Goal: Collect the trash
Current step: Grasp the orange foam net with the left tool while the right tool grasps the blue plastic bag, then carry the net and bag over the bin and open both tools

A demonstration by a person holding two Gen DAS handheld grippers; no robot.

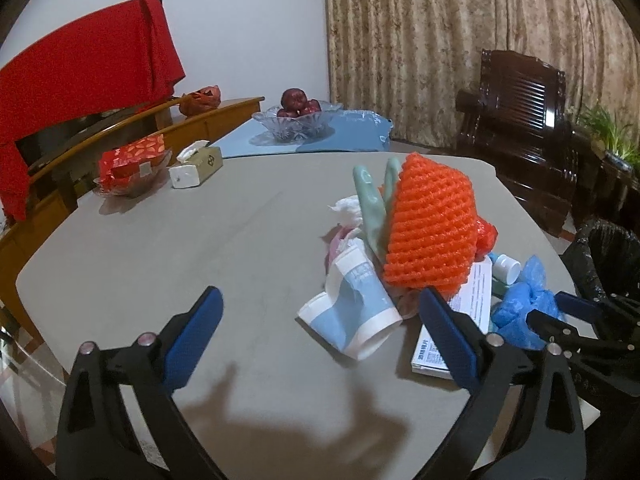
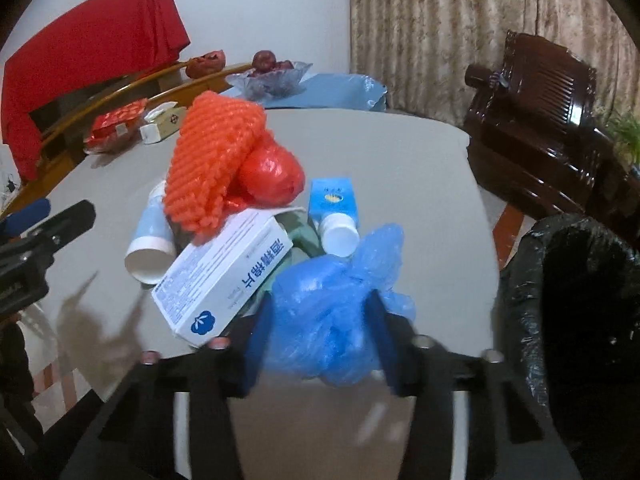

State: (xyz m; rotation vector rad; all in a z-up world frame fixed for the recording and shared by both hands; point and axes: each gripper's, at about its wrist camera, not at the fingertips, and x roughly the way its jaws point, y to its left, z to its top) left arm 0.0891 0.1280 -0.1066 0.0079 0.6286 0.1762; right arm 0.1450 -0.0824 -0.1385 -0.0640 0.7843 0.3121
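— So, what do I see on my left?
— My left gripper [image 1: 320,322] is wide apart, holding nothing, by the paper cup [image 1: 352,312].
— And right?
— My right gripper [image 2: 320,320] squeezes the blue bag [image 2: 324,308] on the table [image 2: 420,168], near the black bin [image 2: 572,280].

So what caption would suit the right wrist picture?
Right hand-held gripper closed around a crumpled blue plastic bag at the trash pile's edge, black-lined bin alongside.

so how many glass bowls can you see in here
2. A clear glass bowl of dark red fruit sits on the blue mat at the far side; a second clear glass dish holding red packets sits beside the tissue box.
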